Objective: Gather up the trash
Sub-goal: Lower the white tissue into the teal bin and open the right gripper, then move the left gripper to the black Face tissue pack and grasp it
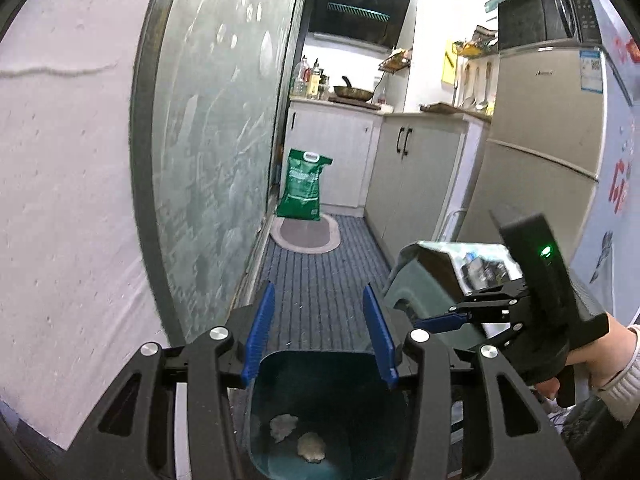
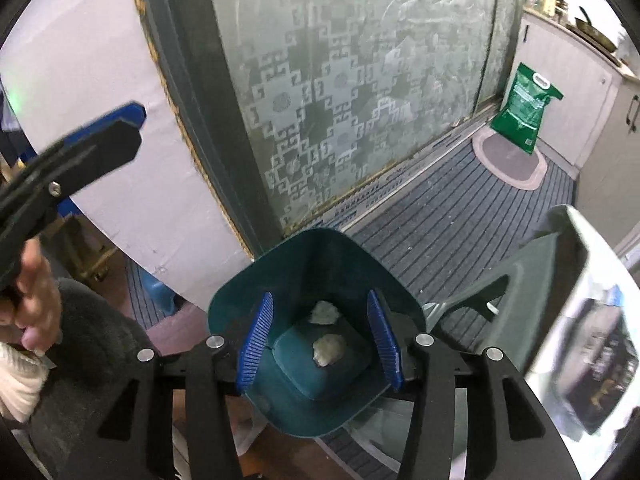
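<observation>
Both tools gape, holding nothing, over bin [image 2: 316,340] | two wads [image 2: 328,350] inside | lid [image 2: 592,340] right | sack [image 2: 524,114] beyond

The floor [image 1: 320,276] is wearing a blue-grey striped mat, running along the glass door's track toward the far cabinets. An oval rug [image 1: 306,234] is lying at the far end, and a green bag [image 1: 304,184] is standing upright on it, by the door. Nearer, a teal bin [image 2: 316,292] is sitting on the mat close to the track, two pale wads [image 2: 326,330] lying inside.
</observation>
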Action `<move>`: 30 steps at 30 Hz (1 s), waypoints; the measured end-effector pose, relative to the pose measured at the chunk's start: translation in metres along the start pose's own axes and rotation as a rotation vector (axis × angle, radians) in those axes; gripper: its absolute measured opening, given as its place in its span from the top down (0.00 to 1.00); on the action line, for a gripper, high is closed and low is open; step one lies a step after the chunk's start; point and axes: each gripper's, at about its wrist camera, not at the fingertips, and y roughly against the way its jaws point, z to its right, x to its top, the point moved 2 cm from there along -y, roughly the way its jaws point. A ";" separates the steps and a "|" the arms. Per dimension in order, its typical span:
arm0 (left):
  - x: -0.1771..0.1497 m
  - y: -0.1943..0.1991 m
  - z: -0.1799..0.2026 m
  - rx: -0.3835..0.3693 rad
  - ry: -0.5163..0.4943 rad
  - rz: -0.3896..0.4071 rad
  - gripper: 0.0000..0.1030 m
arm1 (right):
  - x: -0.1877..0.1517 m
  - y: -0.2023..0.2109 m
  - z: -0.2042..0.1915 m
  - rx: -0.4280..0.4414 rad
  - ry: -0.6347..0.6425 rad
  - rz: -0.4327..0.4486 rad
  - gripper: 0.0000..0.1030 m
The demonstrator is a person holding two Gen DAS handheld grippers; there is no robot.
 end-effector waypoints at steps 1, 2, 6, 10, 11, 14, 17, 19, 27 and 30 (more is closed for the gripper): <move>0.002 0.000 0.002 -0.005 0.002 0.006 0.52 | 0.001 0.010 0.005 0.000 -0.011 0.021 0.52; 0.004 -0.001 0.005 -0.007 0.003 0.009 0.52 | 0.002 0.021 0.010 0.002 -0.022 0.047 0.52; 0.008 -0.001 0.018 -0.020 -0.009 0.013 0.52 | 0.002 0.065 0.029 -0.029 -0.040 0.129 0.52; 0.007 -0.006 0.032 -0.034 -0.033 0.000 0.48 | -0.006 0.107 0.052 -0.073 -0.077 0.201 0.52; 0.006 -0.009 0.037 -0.034 -0.043 -0.009 0.48 | -0.011 0.116 0.059 -0.087 -0.088 0.211 0.52; 0.002 -0.020 0.053 -0.043 -0.068 -0.038 0.48 | -0.019 0.130 0.076 -0.120 -0.115 0.225 0.52; 0.000 -0.027 0.068 -0.059 -0.090 -0.056 0.47 | -0.031 0.143 0.094 -0.146 -0.139 0.242 0.52; -0.001 -0.034 0.076 -0.063 -0.091 -0.068 0.46 | -0.037 0.148 0.101 -0.162 -0.154 0.246 0.52; -0.003 -0.055 0.116 -0.123 -0.113 -0.102 0.37 | -0.065 0.164 0.129 -0.241 -0.206 0.241 0.50; -0.007 -0.065 0.136 -0.127 -0.127 -0.127 0.27 | -0.076 0.174 0.141 -0.269 -0.233 0.252 0.44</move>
